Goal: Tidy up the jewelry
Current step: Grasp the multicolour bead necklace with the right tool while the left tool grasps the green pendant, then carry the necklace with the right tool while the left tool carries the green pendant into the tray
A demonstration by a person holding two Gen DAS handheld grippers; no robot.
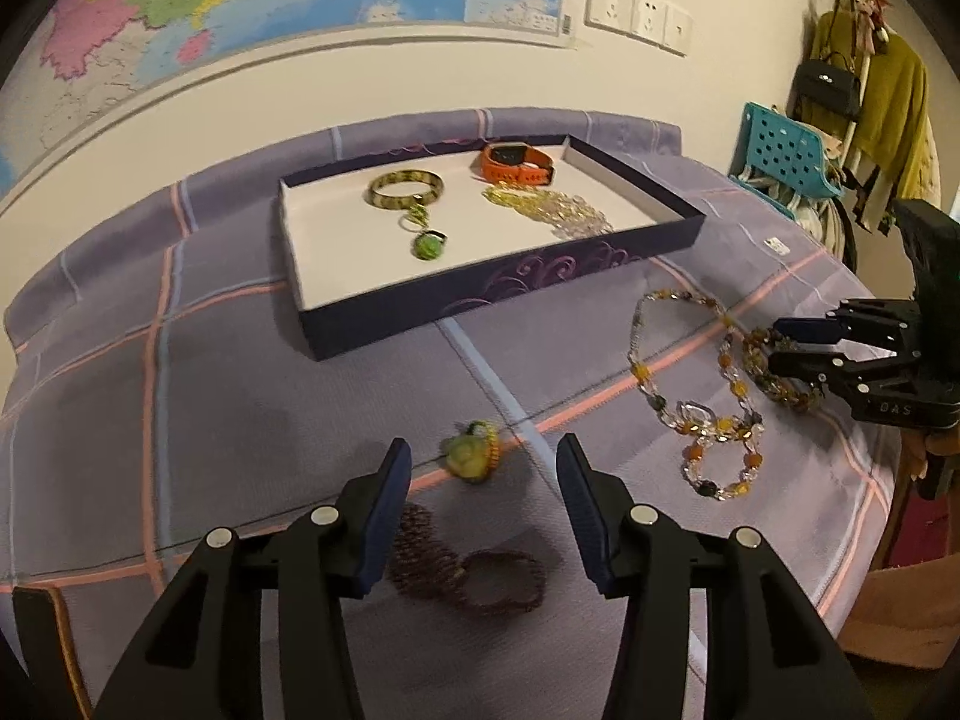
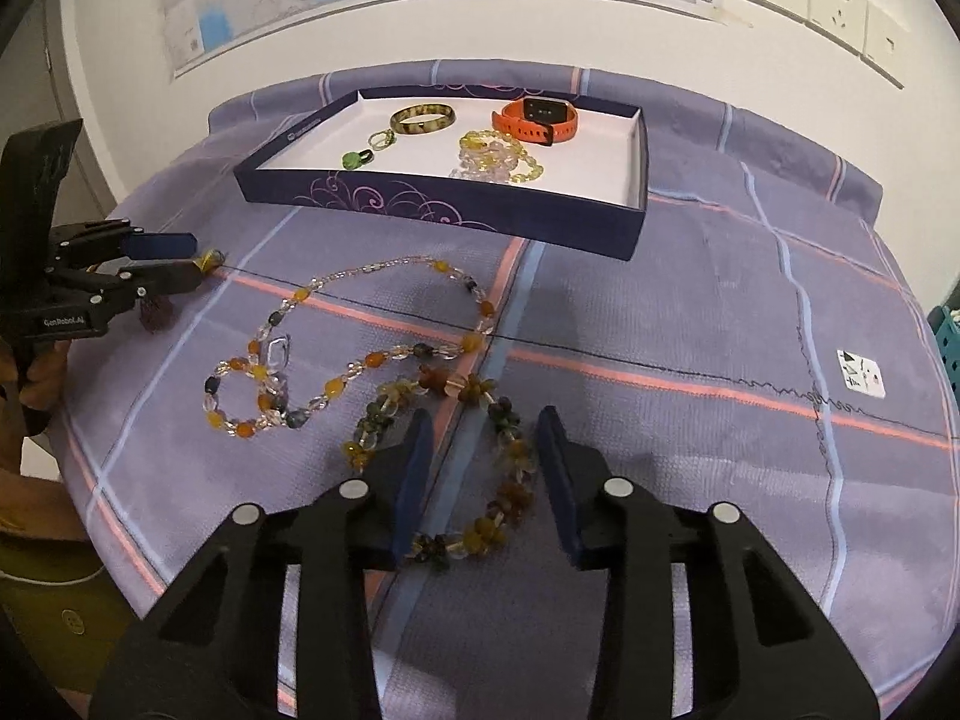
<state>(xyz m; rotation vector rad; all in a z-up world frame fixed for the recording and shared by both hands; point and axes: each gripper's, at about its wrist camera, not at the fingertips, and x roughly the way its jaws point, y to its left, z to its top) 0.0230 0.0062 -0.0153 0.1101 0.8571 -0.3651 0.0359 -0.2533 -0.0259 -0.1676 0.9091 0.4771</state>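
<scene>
Left gripper (image 1: 483, 516); two necklaces (image 2: 360, 354) outside.

Both tools are matte black plastic frames, each arm pinned with round silver rivets and ending in a flat dark-blue padded finger (image 1: 384, 516). The left tool (image 1: 483, 516) fills the bottom of its own view; in the other view, at left, its side carries small white lettering. The right tool (image 2: 485, 480) looks the same, and its side, at the right edge of the left view, bears pale embossed letters.
</scene>
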